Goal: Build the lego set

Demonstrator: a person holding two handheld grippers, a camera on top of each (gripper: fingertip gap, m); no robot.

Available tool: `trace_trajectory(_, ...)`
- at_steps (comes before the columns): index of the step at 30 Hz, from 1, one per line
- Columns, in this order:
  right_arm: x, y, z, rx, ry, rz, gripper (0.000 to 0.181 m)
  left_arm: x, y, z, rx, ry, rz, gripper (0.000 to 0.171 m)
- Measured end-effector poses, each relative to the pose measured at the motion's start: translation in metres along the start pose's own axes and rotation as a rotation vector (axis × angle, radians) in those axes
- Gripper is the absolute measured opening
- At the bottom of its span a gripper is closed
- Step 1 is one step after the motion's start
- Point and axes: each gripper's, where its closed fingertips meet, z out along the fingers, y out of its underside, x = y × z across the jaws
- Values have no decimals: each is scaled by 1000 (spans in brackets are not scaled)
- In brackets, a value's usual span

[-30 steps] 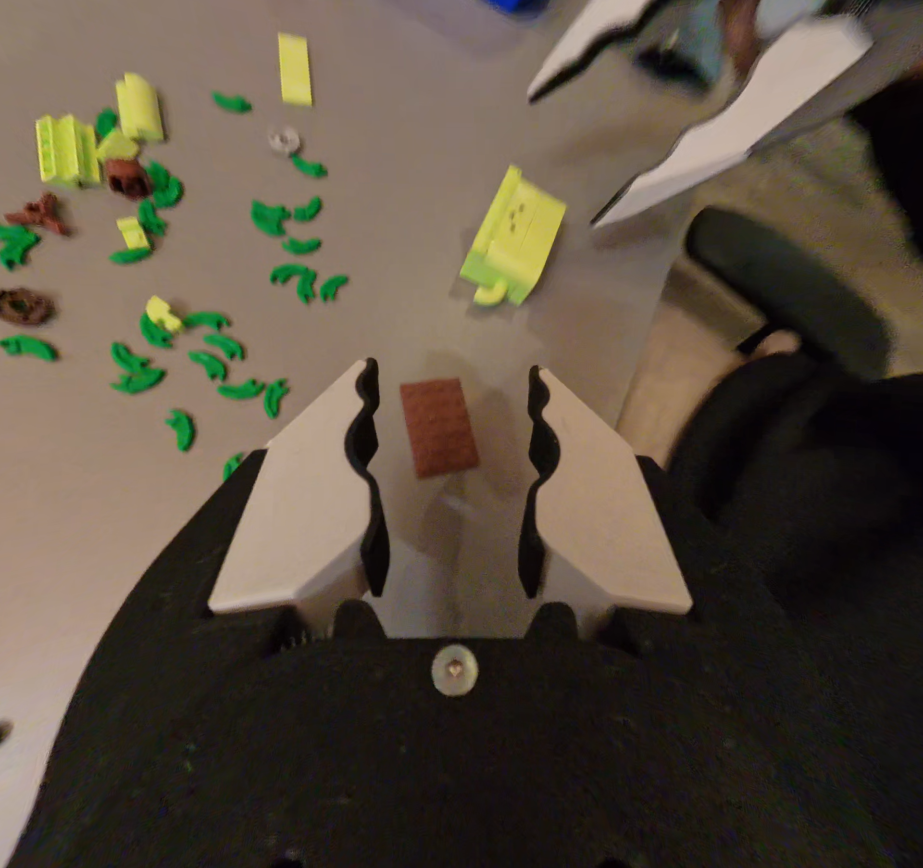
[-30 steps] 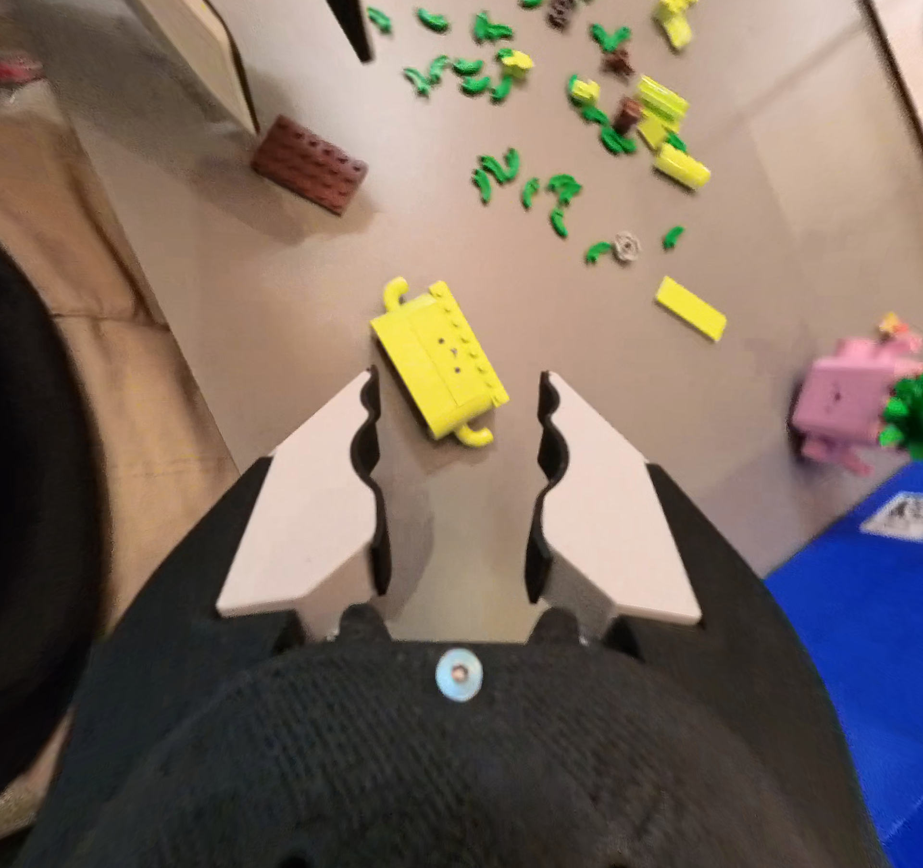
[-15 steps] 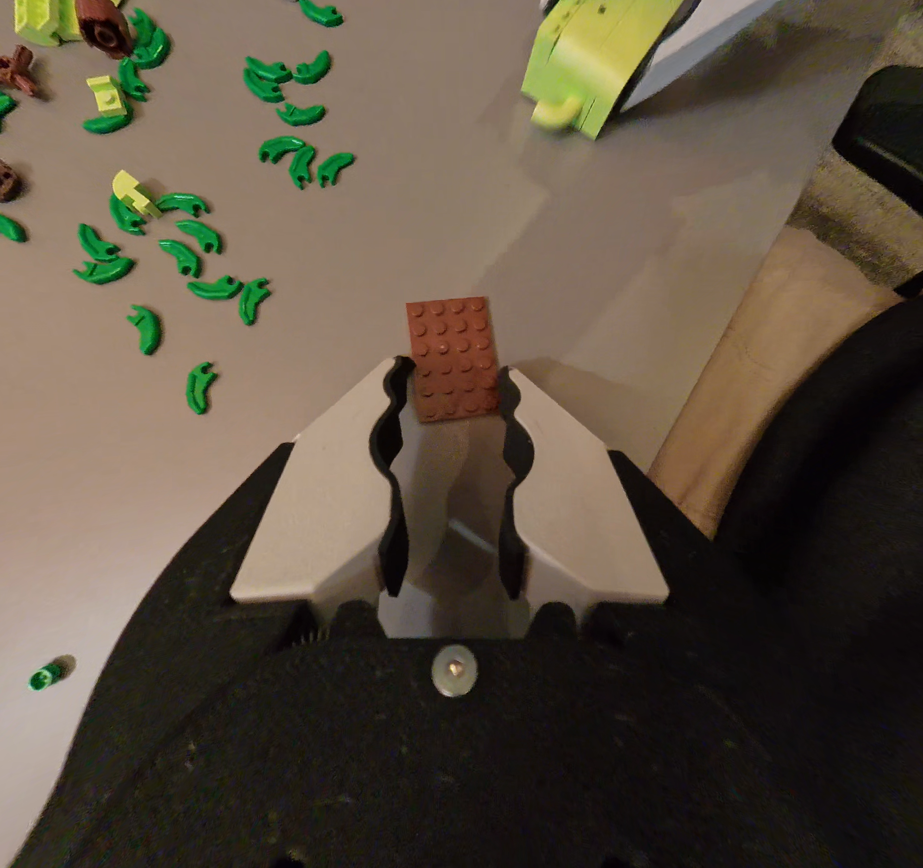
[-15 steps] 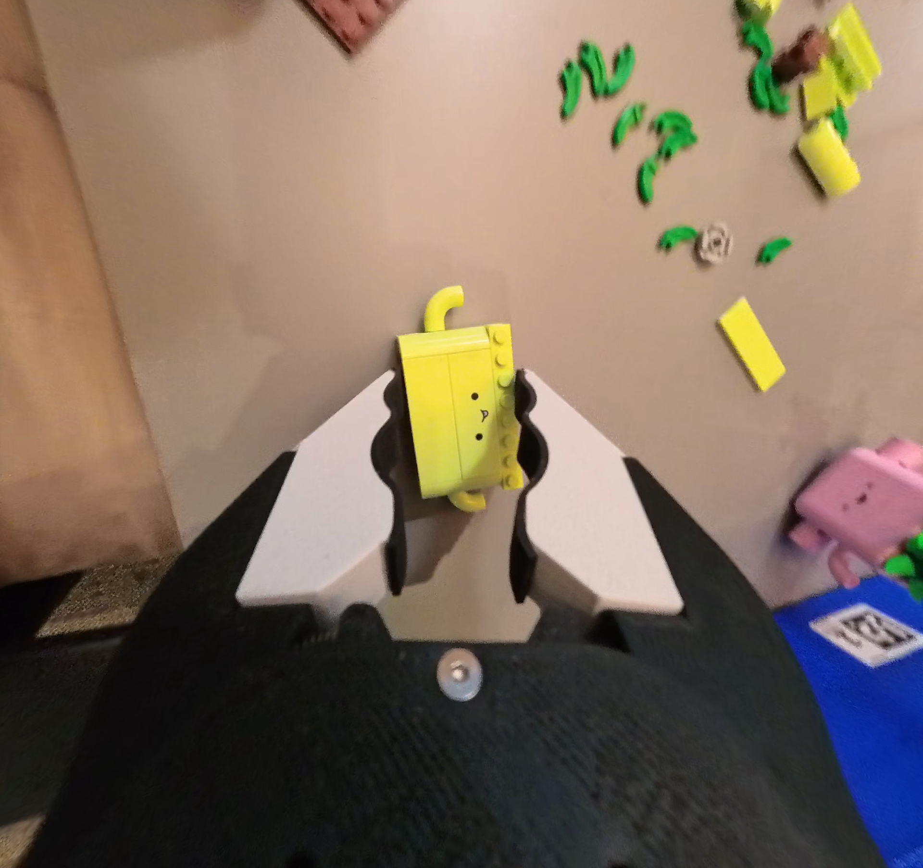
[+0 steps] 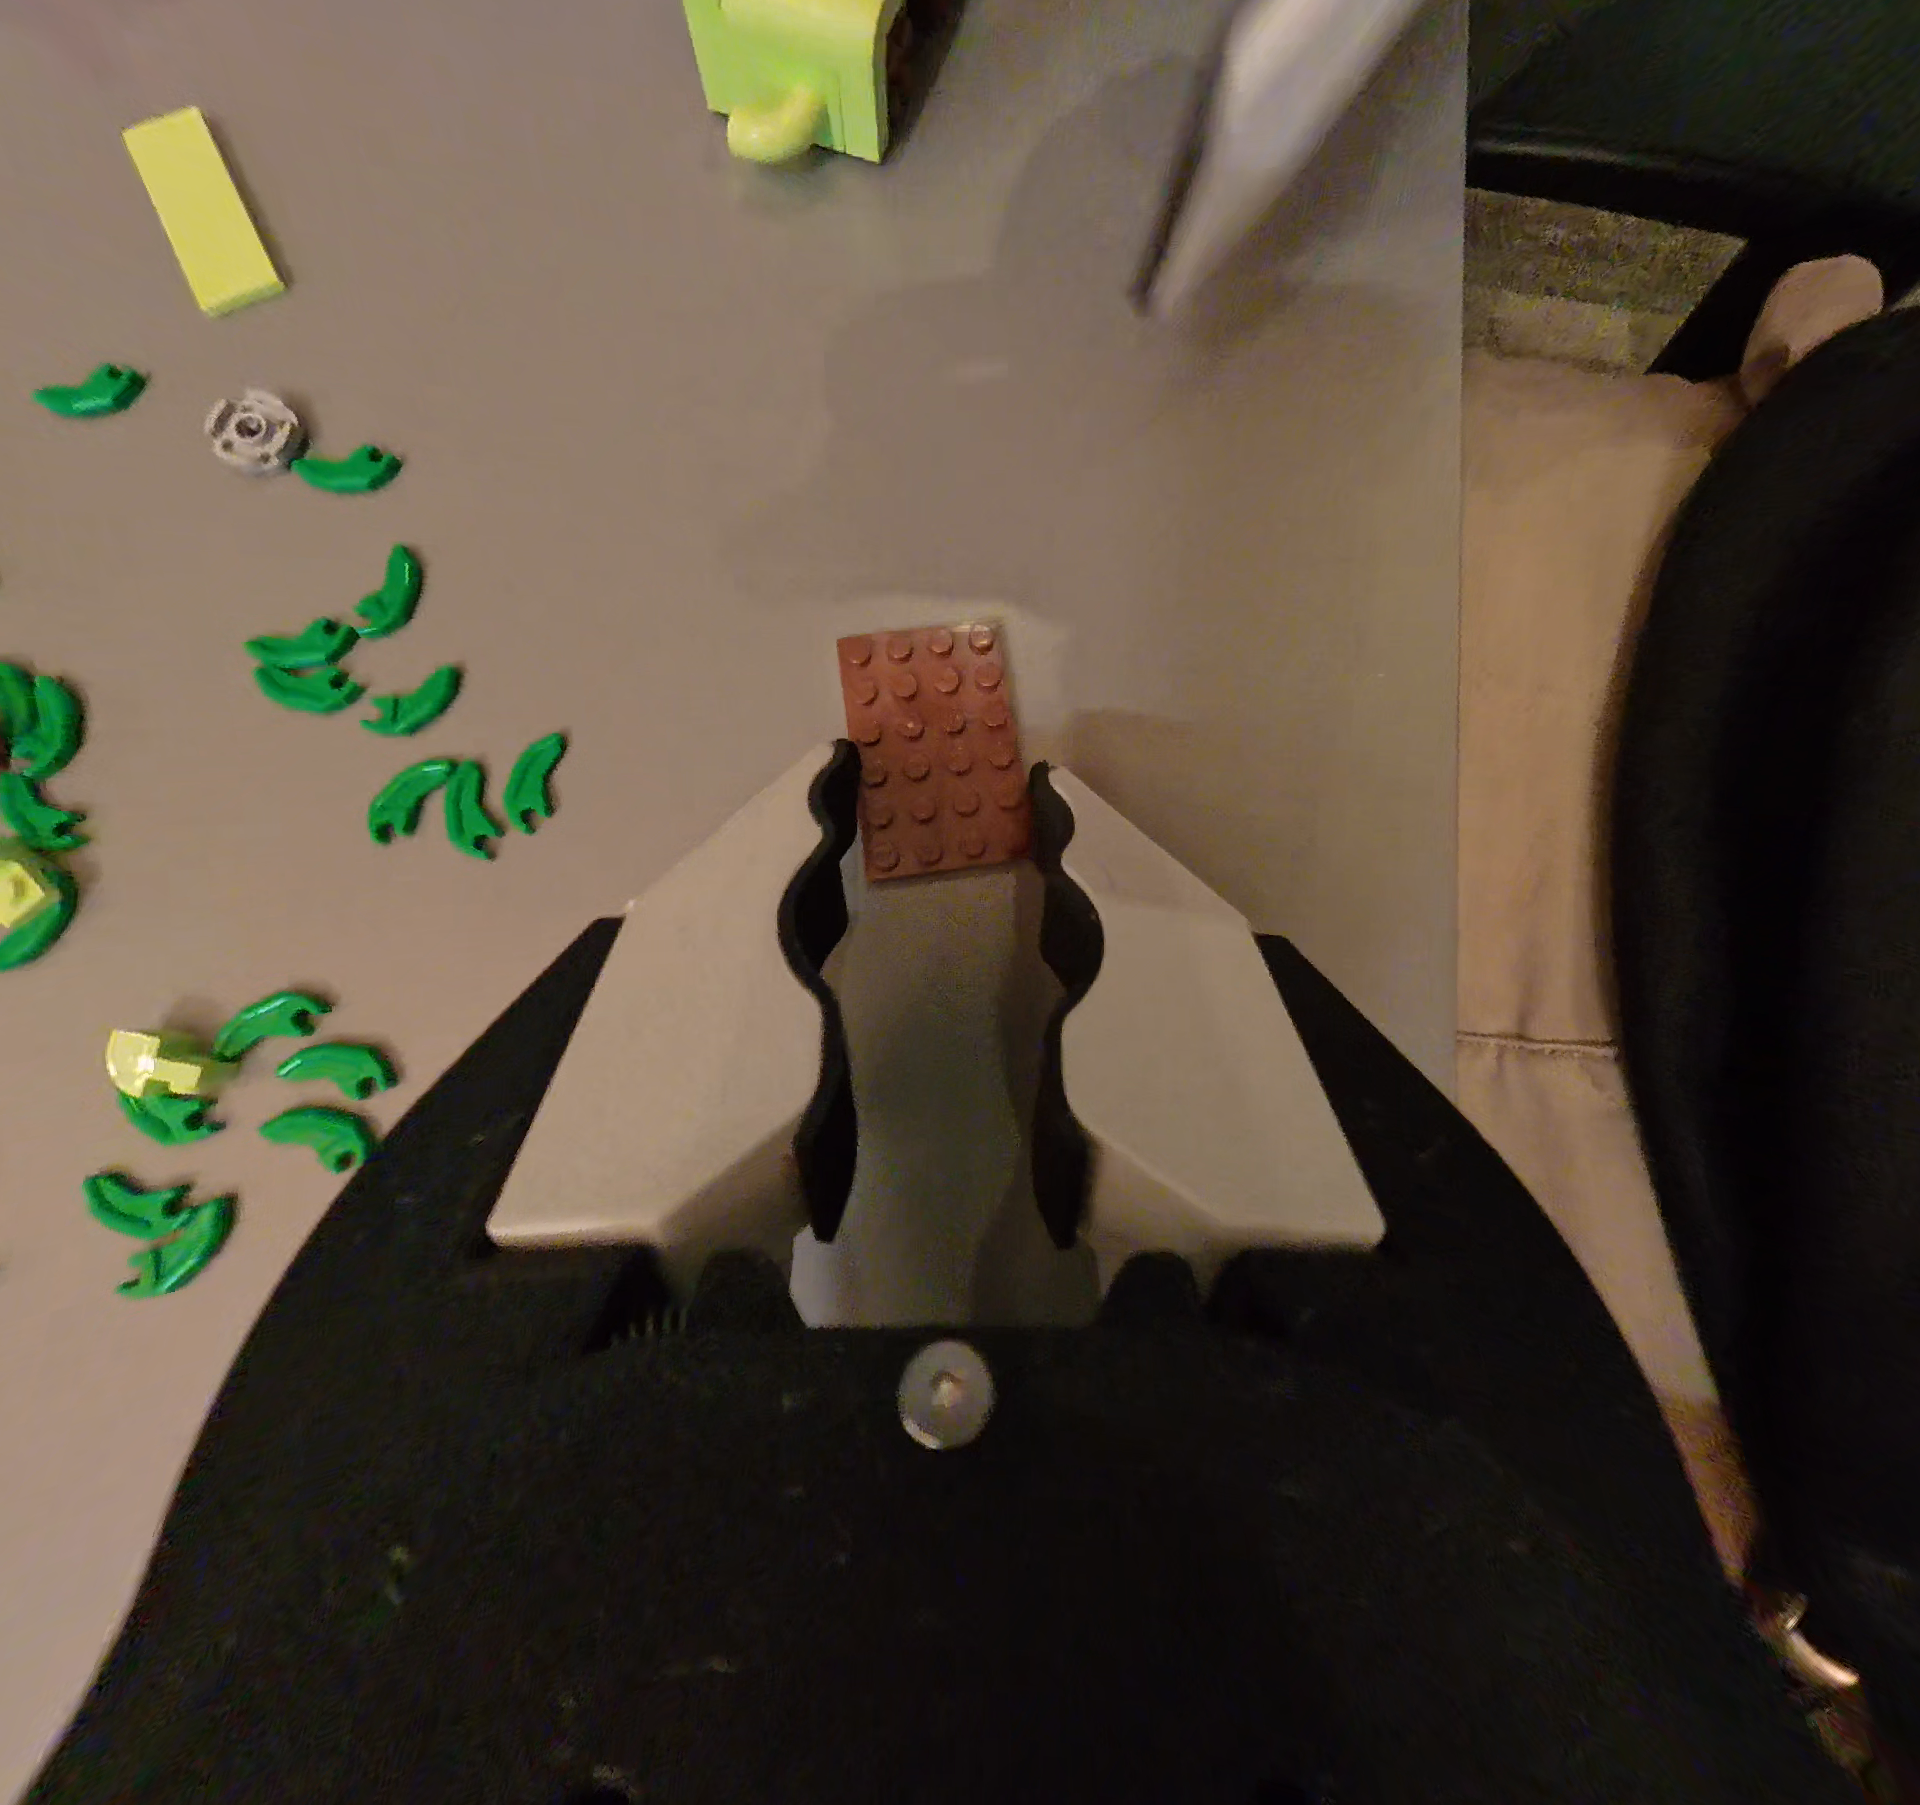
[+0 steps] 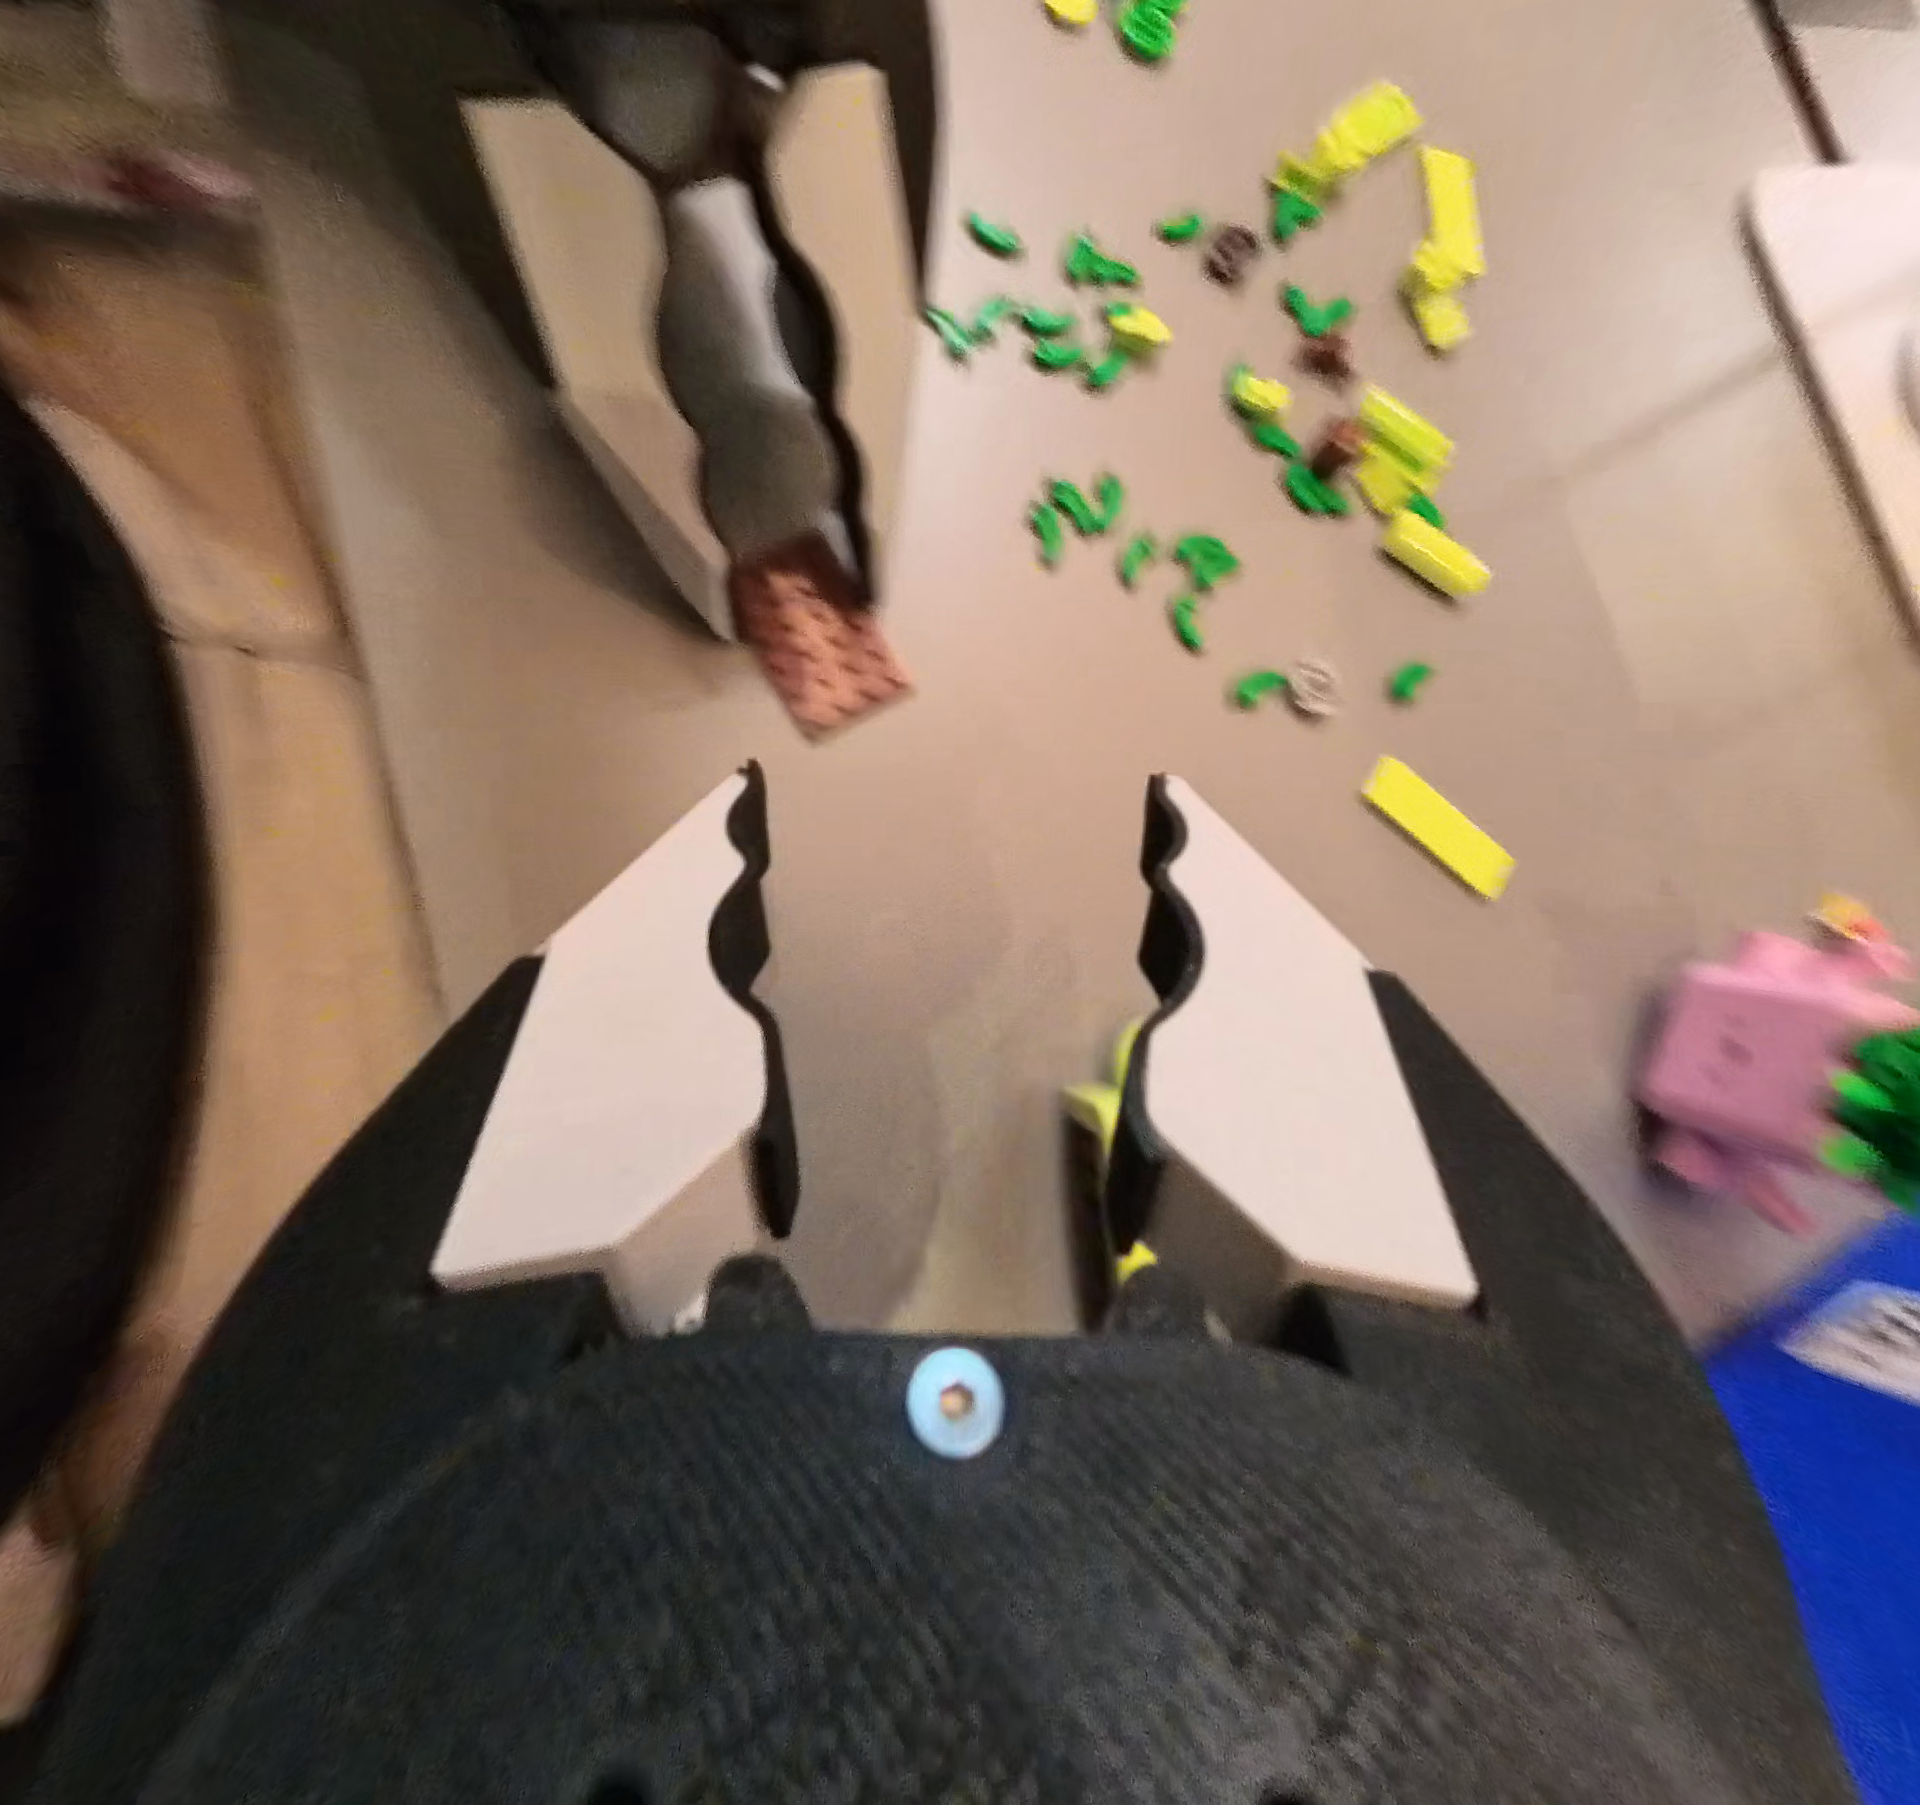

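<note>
My left gripper [image 5: 940,768] is shut on a brown studded plate [image 5: 935,753], gripping its near half by the two long edges. The right wrist view shows that plate [image 6: 821,649] held just above the table. My right gripper [image 6: 953,784] is open and empty. The lime-yellow block assembly [image 5: 810,10] with a curved hook stands on the grey table [image 5: 727,405], free of both grippers. In the right wrist view only a sliver of it [image 6: 1091,1101] shows beside my right finger. A blurred right finger [image 5: 1309,93] shows at the top right of the left wrist view.
Several green leaf pieces [image 5: 416,695], a grey round piece [image 5: 249,425] and a yellow flat tile [image 5: 203,207] lie to the left. More lime and brown pieces [image 6: 1403,446] lie farther off. A pink figure [image 6: 1766,1059] and a blue box [image 6: 1849,1443] are at the right. The table edge [image 5: 1460,612] borders a beige cushion. The left gripper's tips are roughly 9 cm from the right gripper's.
My right gripper has opened, let go of the lime block and pulled back; the block now stands on the table. My left gripper stays shut on the brown plate.
</note>
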Motion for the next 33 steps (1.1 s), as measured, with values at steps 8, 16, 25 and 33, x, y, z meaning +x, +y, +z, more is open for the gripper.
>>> trace_trajectory(8, -41, -11, 64, 116, -96, 202, 74, -1, 10, -11, 49, -39, 35, 44)
trace_trajectory(16, -52, -11, 69, 121, -182, 218, 52, -3, 9, -9, 42, -9, 0, 43)
trace_trajectory(25, -50, -3, 61, 126, -222, 279, 40, -5, 16, -19, 58, -105, -12, 45)
trace_trajectory(33, -44, -3, 65, 118, -192, 244, 33, 1, 19, -18, 46, 0, -93, 40)
